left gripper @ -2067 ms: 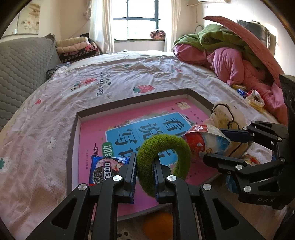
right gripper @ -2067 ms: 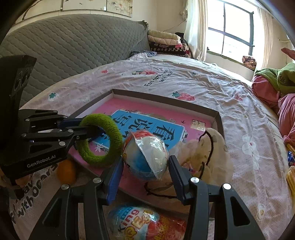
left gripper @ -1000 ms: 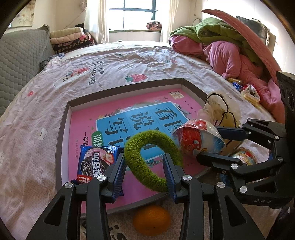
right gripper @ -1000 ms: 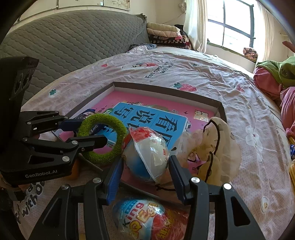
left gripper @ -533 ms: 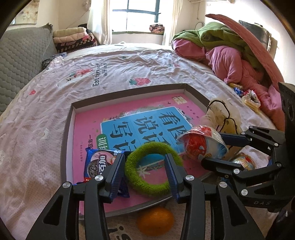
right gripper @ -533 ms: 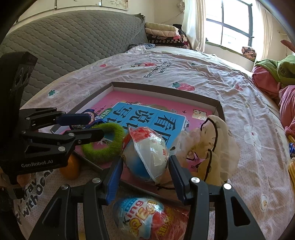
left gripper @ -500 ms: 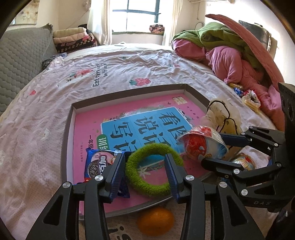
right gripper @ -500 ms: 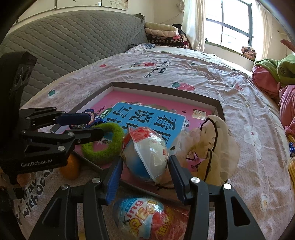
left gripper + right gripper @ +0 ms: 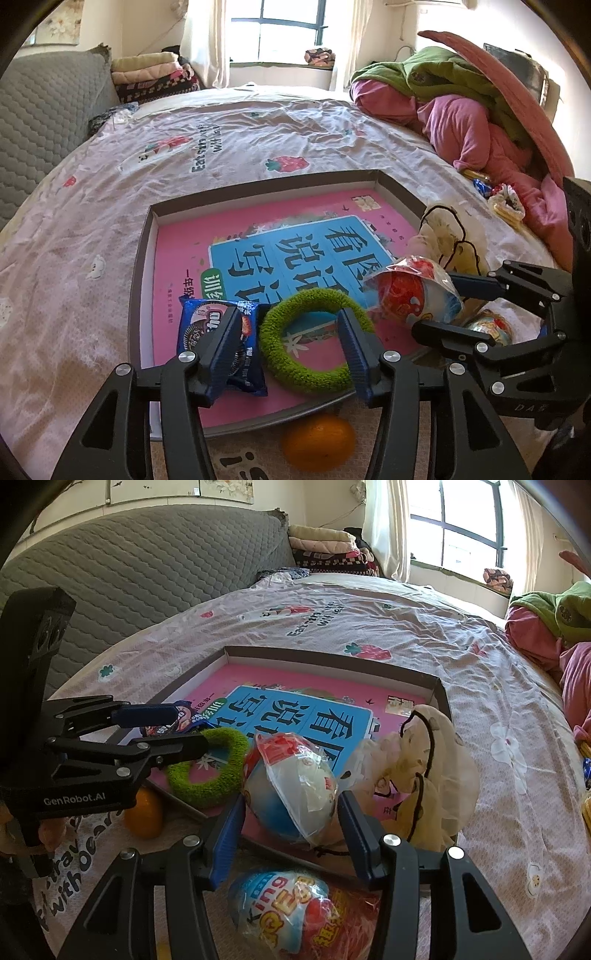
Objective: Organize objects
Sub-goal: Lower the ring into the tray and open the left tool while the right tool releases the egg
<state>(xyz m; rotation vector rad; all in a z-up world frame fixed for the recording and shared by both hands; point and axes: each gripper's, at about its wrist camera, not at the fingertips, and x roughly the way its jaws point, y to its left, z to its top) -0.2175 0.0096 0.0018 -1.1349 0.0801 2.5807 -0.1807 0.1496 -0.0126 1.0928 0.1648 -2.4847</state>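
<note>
The left gripper (image 9: 288,343) stands wide, its jaws having just been opening; the green fuzzy ring (image 9: 314,341) lies flat between them at lower centre of the left wrist view, resting on the pink book (image 9: 258,243) inside the shallow tray (image 9: 142,258), and the pads no longer press on it, so it looks released; a blue cookie packet (image 9: 218,343) lies just beside the ring, partly under the left finger; the right gripper (image 9: 290,829) is clamped on the wrapped toy egg (image 9: 295,794), holding it at the centre of the right wrist view, above the near edge of the tray and right of the ring; judged from this, the coming move turns on the egg and the free pink space straight ahead of the right gripper, toward the upper middle of the frame; the egg's long axis runs roughly from upper left to lower right, across the fingers; a second wrapped egg (image 9: 291,912) lies outside the tray at the bottom of that view, directly beneath the right gripper and nearer to it than to the left; an orange (image 9: 317,446) lies outside the tray's near edge at bottom centre of the left view, nearer the left gripper; a crumpled pale bag (image 9: 424,775) drapes over the tray's right corner, close beside the held egg.
</note>
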